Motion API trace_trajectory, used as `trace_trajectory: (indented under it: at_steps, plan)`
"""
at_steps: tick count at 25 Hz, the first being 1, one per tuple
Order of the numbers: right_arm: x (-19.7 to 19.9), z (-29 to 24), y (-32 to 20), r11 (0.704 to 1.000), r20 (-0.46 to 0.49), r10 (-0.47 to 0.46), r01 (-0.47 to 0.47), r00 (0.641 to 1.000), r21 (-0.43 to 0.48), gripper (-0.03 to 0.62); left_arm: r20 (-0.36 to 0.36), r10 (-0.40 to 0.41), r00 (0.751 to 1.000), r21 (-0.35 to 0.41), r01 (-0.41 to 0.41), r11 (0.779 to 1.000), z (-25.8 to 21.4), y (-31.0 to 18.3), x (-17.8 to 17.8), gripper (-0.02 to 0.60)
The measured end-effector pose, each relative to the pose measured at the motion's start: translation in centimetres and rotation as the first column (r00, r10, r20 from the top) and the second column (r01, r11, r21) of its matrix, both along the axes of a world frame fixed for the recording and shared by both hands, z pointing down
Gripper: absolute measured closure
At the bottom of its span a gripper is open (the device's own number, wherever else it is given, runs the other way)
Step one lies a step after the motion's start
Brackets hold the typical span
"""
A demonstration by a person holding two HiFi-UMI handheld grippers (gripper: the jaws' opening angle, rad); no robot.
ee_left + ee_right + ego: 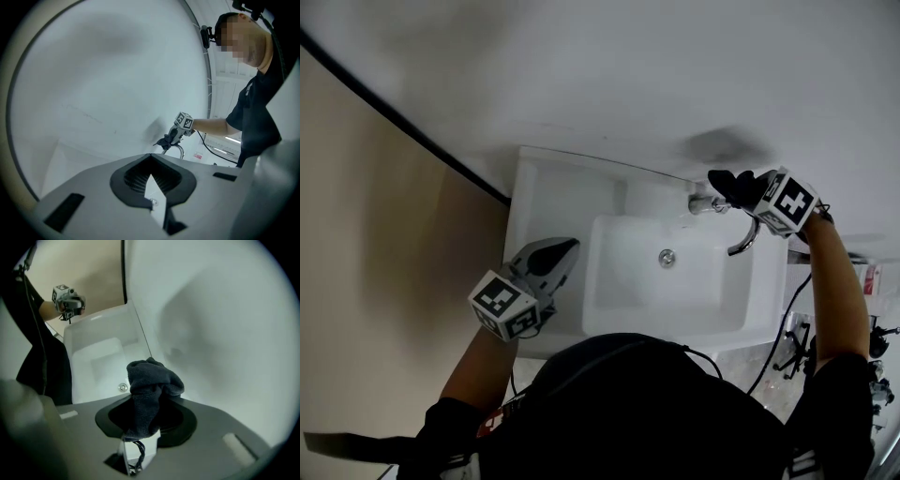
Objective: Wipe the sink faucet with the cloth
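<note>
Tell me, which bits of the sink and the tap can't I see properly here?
- Head view: the top of the faucet is covered by the cloth held in the right tool.
- Right gripper view: the cloth fills the space ahead of the tool, so the faucet is not seen.
- Left gripper view: faucet and cloth are too small to tell whether they touch.
- Head view: the front edge of the sink is hidden by the person's head.
</note>
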State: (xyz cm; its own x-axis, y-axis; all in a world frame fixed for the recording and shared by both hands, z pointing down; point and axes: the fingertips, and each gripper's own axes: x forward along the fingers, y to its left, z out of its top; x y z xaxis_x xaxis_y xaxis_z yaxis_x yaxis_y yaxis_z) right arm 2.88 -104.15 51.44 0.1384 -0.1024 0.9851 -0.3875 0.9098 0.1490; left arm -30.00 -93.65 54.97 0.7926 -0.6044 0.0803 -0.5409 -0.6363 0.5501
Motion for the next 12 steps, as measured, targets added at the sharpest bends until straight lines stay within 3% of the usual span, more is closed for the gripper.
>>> trace_trajectory:
  at_steps: [2,4,8,12]
  plan:
    - [1.5,0.1,0.1,0.993,0.141,0.114,-0.113,0.983,-0.017,0.480,0.004,0.005,1.000,-0.001,-0.005,1.000,-0.2,0.3,0.5,0.581]
    - [1.9,-0.1,-0.2,0.970,0.332,0.240,-0.237,0.912,-0.050,0.480,0.014,0.014,1.000,0.004,-0.014,1.000,-0.4,0.6,1.2,0.581]
    - [2.8,-0.7,-1.5,0.902,0.622,0.406,-0.405,0.670,-0.152,0.480,0.037,0.019,0.999,0.019,-0.019,1.000,-1.2,1.1,2.6,0.581]
    - [3.8,-0.5,-2.8,0.857,0.797,0.430,-0.470,0.424,-0.212,0.480,0.088,0.004,0.996,0.018,-0.005,1.000,-1.4,2.0,3.9,0.581]
